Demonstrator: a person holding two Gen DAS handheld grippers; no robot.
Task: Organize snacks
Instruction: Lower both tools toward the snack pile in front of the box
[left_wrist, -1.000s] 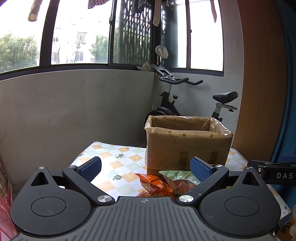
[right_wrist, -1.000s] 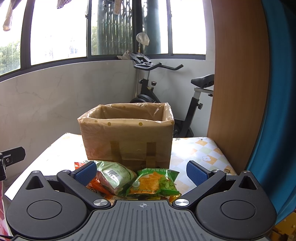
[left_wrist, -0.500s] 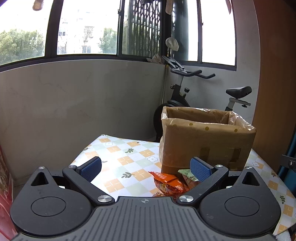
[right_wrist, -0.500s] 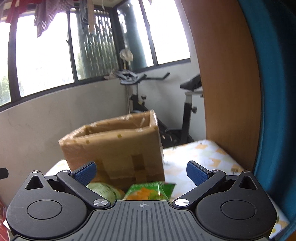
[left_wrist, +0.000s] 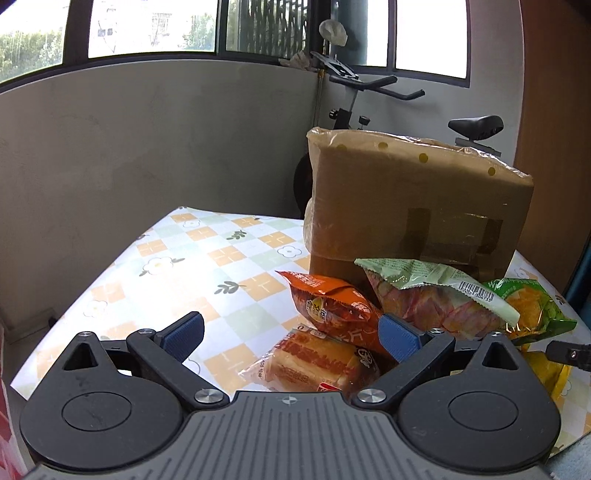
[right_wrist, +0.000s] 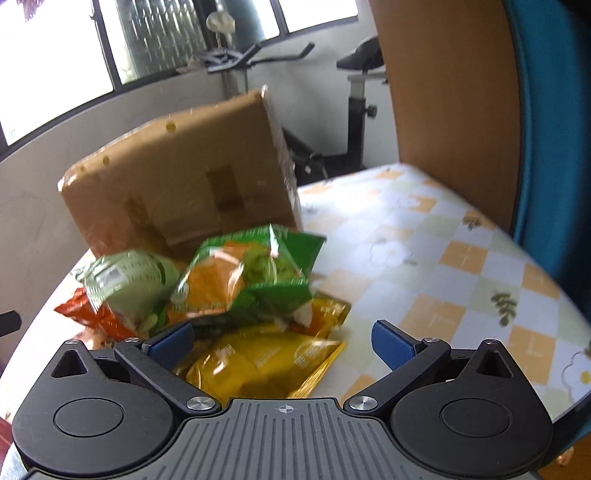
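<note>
Snack packets piled on tabletop against cardboard box. Left gripper and right gripper: both spread, empty. Advice: straddle yellow packet centrally; avoid pinching neighbours.

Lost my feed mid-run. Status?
Left gripper and right gripper open, empty. Snack bags piled before cardboard box, none seen boxed. Nothing blocking.
</note>
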